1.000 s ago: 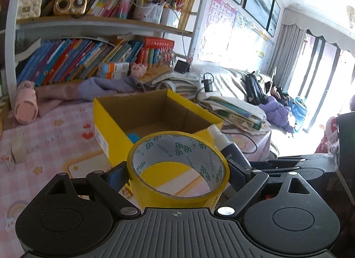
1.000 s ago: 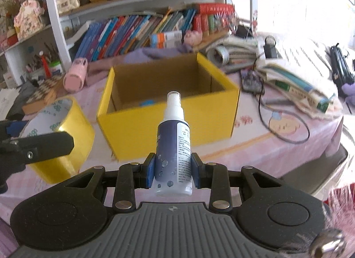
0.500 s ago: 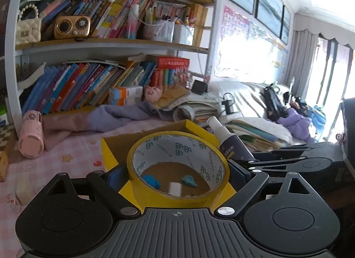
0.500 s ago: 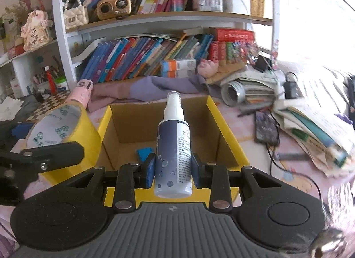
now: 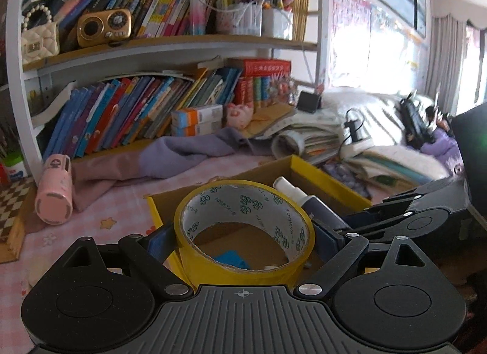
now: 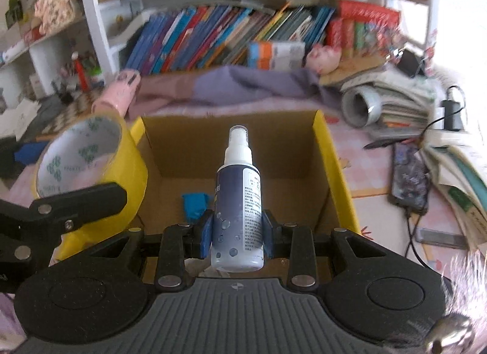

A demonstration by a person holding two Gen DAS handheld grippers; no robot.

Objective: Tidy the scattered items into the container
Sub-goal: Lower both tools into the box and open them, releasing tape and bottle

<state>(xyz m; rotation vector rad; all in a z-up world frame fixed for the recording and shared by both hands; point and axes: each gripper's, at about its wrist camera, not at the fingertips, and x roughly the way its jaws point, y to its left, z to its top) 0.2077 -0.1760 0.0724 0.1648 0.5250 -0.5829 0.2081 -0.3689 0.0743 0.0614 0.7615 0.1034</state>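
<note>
Bookshelves (image 5: pixel 158 86) crammed with leaning books close off the far side of the pink patterned tabletop (image 5: pixel 100 210), and a purple cloth (image 6: pixel 243 86) lies bunched along their foot. On the right of the table sit a stack of papers and magazines (image 6: pixel 395 101), a dark phone (image 6: pixel 409 183) on its cable and a charger, all near the right wall of the yellow cardboard box (image 6: pixel 331 168). To the left, a pink bottle (image 5: pixel 54 192) lies on its side beside a checkered board. The box itself stands open at the top, brown inside, with most of its floor bare — only a small blue item (image 6: pixel 194 203) rests near the near-left part of the floor.

The left gripper (image 5: pixel 243 241) has its blue pads set wide and pressed on the outer sides of a yellow tape roll (image 5: pixel 243 226), which is held tilted with its hole facing the camera, over the box's left wall. Through the hole the box floor and the blue item show.

The right gripper (image 6: pixel 237 229) is clamped narrowly on a spray bottle (image 6: pixel 239 198) — blue pads against the lower body on both sides, white nozzle pointing away, the bottle hanging over the open box interior. In the right wrist view the tape roll sits just left of the box's left edge.
</note>
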